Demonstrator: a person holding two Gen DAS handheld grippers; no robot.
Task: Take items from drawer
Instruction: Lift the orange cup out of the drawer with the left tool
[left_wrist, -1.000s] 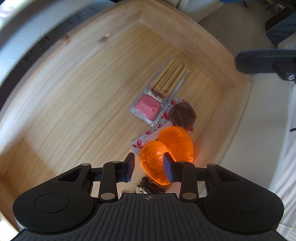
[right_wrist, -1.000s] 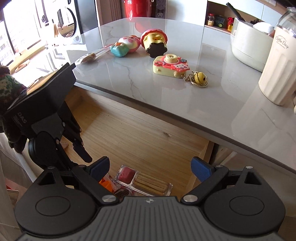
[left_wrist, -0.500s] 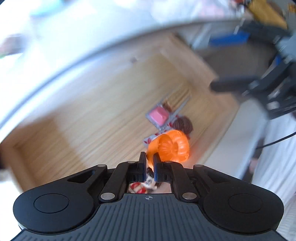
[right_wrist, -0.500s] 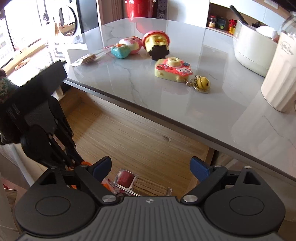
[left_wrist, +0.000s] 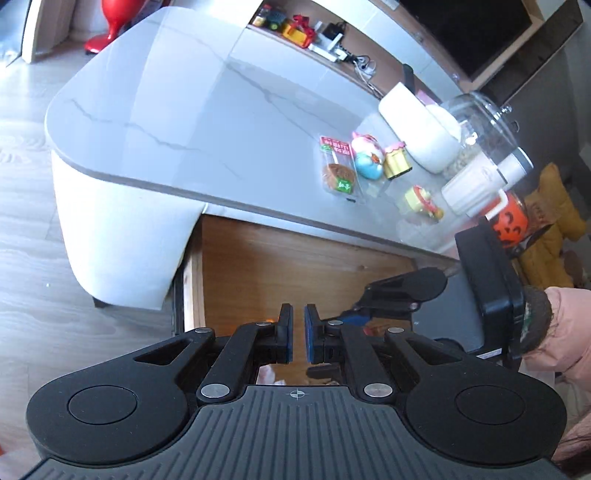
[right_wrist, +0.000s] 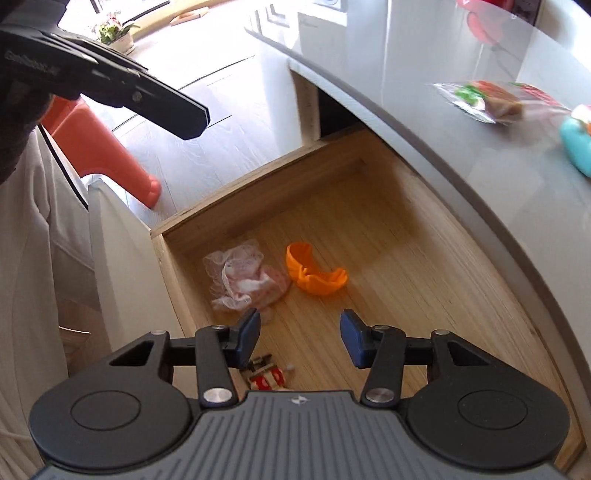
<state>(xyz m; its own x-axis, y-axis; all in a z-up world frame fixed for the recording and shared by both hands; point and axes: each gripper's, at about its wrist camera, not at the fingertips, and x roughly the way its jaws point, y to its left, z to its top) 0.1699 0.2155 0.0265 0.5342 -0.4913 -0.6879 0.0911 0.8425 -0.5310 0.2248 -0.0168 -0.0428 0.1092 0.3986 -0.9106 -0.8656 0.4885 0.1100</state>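
The left gripper (left_wrist: 298, 334) hangs above the open wooden drawer (left_wrist: 295, 273), and its two pads stand almost together with nothing visible between them. The right gripper (right_wrist: 298, 338) points down into the same drawer (right_wrist: 406, 258); its jaws are closing, and nothing is between them, only the bare wood floor. In the left wrist view the right gripper (left_wrist: 402, 291) shows at the right side, held by a hand in a pink sleeve (left_wrist: 565, 325).

On the drawer floor, beyond the right gripper's fingertips, lies an orange plastic shell (right_wrist: 314, 267), open side up. Just to the left of it, near the drawer's left wall, lies a crumpled pink and white packet (right_wrist: 243, 277). Near the camera, under the right gripper, a small red and white item (right_wrist: 267, 378) is partly hidden.

On the grey marble counter (left_wrist: 192, 107) above the drawer rest a clear snack bag (left_wrist: 338, 168), some small colourful toys (left_wrist: 369, 157) and a white container (left_wrist: 417, 129).
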